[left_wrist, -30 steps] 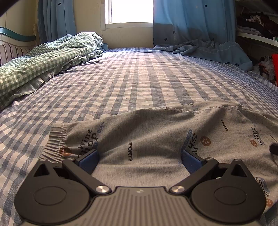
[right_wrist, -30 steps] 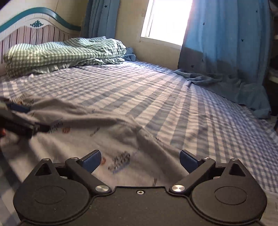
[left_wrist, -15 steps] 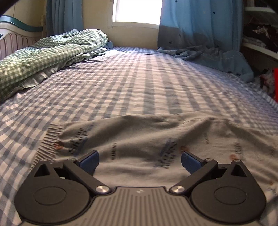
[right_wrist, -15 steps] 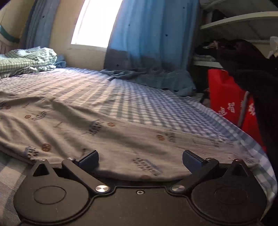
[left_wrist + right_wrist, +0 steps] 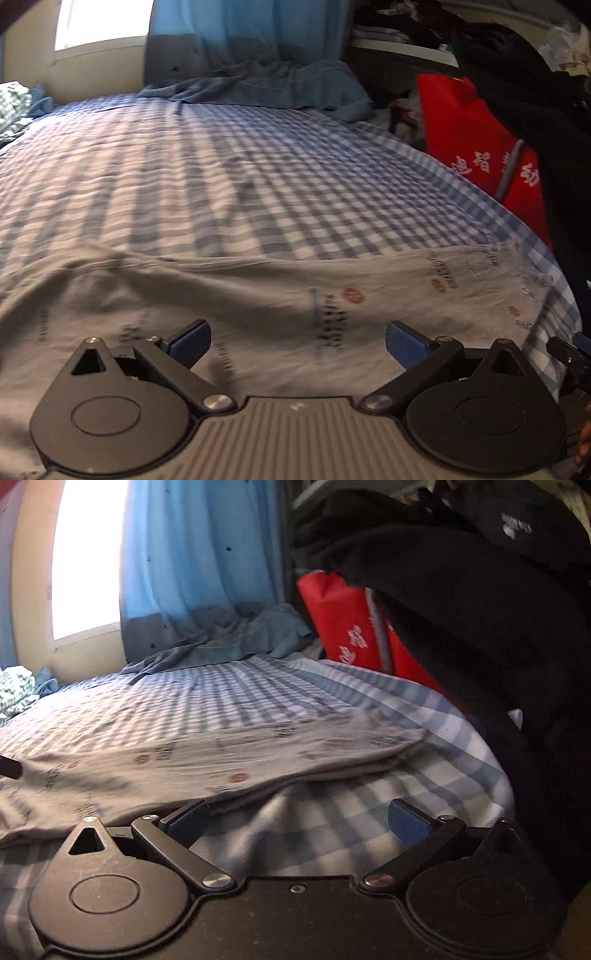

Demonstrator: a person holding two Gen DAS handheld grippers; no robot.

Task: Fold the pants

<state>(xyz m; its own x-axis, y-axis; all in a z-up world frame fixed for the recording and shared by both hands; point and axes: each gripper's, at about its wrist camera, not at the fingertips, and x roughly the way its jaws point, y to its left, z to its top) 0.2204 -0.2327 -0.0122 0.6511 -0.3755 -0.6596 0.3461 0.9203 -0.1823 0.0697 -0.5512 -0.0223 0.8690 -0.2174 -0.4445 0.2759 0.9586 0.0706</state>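
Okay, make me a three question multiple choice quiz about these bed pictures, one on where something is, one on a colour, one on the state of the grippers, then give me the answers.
1. Where do the grey pants lie?
A. Spread on the checked bed sheet
B. On a shelf
C. On the floor

2. What colour is the bag beside the bed?
A. Green
B. Red
C. Yellow

3. How does the left hand-held gripper stand?
A. Shut on the pants
B. Shut on the curtain
C. Open, holding nothing

Answers:
1 A: the left wrist view shows the pants flat across the sheet.
2 B: the bag is red with white characters.
3 C: its blue pads stand wide apart over the cloth; the right hand-held gripper is open too.
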